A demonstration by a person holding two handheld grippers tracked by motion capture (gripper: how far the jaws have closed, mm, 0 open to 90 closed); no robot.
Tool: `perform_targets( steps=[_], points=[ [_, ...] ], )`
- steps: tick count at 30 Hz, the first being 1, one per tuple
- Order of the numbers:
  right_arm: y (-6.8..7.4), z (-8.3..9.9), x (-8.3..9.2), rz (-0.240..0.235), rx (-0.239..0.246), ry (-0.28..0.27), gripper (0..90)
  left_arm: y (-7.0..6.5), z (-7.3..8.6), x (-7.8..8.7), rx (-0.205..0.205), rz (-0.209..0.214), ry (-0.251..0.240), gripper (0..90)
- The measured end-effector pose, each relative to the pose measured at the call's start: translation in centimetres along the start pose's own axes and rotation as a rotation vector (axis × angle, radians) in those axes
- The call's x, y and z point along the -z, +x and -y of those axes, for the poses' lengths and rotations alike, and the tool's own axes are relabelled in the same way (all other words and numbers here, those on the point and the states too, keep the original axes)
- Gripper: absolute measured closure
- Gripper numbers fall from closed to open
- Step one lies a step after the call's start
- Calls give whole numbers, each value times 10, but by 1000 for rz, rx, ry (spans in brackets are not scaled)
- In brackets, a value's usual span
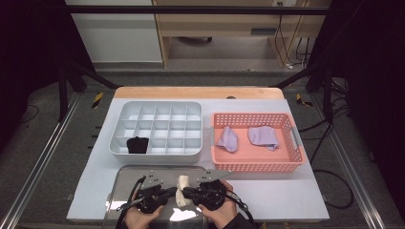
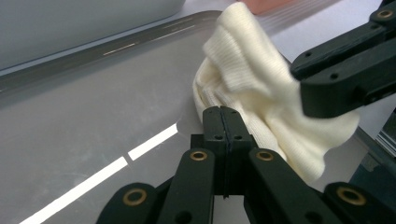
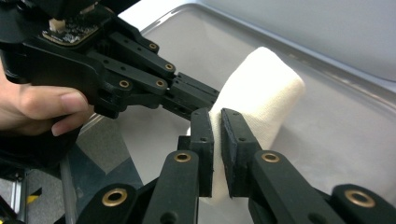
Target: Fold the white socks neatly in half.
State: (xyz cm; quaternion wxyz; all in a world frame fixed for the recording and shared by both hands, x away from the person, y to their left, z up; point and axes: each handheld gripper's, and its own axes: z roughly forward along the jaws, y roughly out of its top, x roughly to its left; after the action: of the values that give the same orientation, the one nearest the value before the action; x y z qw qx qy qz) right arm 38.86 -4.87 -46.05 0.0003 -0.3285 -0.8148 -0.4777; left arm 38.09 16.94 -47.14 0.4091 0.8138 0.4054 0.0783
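Cream sock [image 1: 182, 190], ribbed knit, bunched and folded, held just above metal tray [image 1: 125, 177] at table's near edge. Left gripper [image 2: 221, 122] pinched fully together on sock's lower edge. Right gripper [image 3: 217, 135] clamped on a fold, cloth sandwiched between nearly closed pads.

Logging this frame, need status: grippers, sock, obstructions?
Left gripper shut on cream sock, right gripper shut on it too. Sock over metal tray. Nothing in the way.
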Motion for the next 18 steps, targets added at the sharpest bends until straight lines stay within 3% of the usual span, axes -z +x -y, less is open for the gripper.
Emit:
perform_targets(
  steps=[6,10,15,18],
  points=[
    [3,8,-13,3,25,10,842,1,0,-3,-3,-14,12,896],
    [4,9,-13,11,37,10,843,7,-5,5,11,-25,-27,884],
    [4,9,-14,9,44,11,842,9,-24,23,-21,-5,-116,785],
    [3,9,-14,8,46,12,842,1,-34,21,-84,14,-122,712]
  ],
)
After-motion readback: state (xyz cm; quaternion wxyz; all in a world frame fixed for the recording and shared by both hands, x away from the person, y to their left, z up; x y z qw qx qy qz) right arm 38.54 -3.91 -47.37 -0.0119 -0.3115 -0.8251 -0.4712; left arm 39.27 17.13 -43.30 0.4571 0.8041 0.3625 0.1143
